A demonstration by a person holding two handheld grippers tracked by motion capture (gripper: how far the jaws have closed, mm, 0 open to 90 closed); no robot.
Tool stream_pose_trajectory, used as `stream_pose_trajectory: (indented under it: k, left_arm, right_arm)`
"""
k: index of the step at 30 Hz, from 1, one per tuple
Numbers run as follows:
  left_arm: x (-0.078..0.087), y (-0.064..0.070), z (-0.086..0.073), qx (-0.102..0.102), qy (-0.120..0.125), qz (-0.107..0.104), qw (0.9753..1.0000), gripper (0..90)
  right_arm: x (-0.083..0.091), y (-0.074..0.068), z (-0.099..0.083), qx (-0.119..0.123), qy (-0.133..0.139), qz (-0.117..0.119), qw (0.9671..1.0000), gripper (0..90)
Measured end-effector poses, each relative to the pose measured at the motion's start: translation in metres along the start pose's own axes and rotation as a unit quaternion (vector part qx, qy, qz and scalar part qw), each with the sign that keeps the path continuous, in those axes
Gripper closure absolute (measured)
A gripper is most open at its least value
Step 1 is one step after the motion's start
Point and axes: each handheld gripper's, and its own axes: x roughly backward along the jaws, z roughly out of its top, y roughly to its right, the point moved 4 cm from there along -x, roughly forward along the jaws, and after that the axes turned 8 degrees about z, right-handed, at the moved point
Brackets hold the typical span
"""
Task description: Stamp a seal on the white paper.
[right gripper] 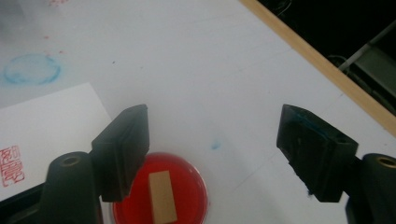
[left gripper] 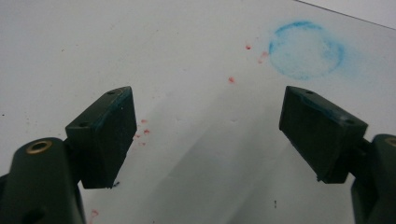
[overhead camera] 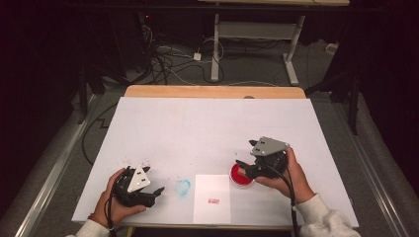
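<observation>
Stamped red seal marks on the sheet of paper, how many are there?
1. A single red seal mark sits on the paper, in its near half, left of the red ink pad where the wooden stamp lies under the open right gripper.

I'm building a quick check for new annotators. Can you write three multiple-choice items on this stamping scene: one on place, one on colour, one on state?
1. Where is the small wooden stamp?
A. In the red ink dish
B. On the paper sheet
C. Between the left gripper's jaws

2. What colour is the ring smudge on the table?
A. Green
B. Blue
C. Black

3. How do the right gripper's jaws stand?
A. Shut on the stamp
B. Shut, empty
C. Open

Key: 1 A, it lies on the red pad. 2 B, it shows pale blue. 3 C, a wide gap shows between them.
</observation>
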Motion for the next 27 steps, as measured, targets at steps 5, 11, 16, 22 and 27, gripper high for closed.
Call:
stream_pose_trajectory:
  k: [5, 11, 16, 22, 27]
  left_arm:
    - [-0.0001, -0.0005, -0.0002, 0.0, 0.0, 0.0, 1.0, 18.4]
    - [-0.0008, -0.0016, -0.0018, 0.009, -0.001, -0.004, 0.9999, 18.4]
    - [-0.0004, -0.0035, -0.0037, 0.014, 0.001, -0.006, 0.9999, 18.4]
    - [-0.0002, -0.0036, -0.003, 0.012, 0.0, -0.004, 0.9999, 18.4]
    - [0.0002, -0.0033, -0.0029, 0.013, 0.003, -0.005, 0.9999, 18.4]
  right_arm:
    - [0.0017, -0.0017, -0.0015, 0.001, 0.029, -0.023, 0.9993, 19.7]
    - [0.0062, -0.002, -0.0022, -0.006, 0.061, -0.038, 0.9974, 19.0]
    - [0.0064, -0.0012, -0.0039, -0.007, 0.071, -0.047, 0.9963, 19.3]
    - [0.0051, -0.0024, -0.0055, -0.006, 0.074, -0.053, 0.9958, 19.9]
    - [0.0083, -0.0033, -0.0065, -0.006, 0.079, -0.055, 0.9953, 21.0]
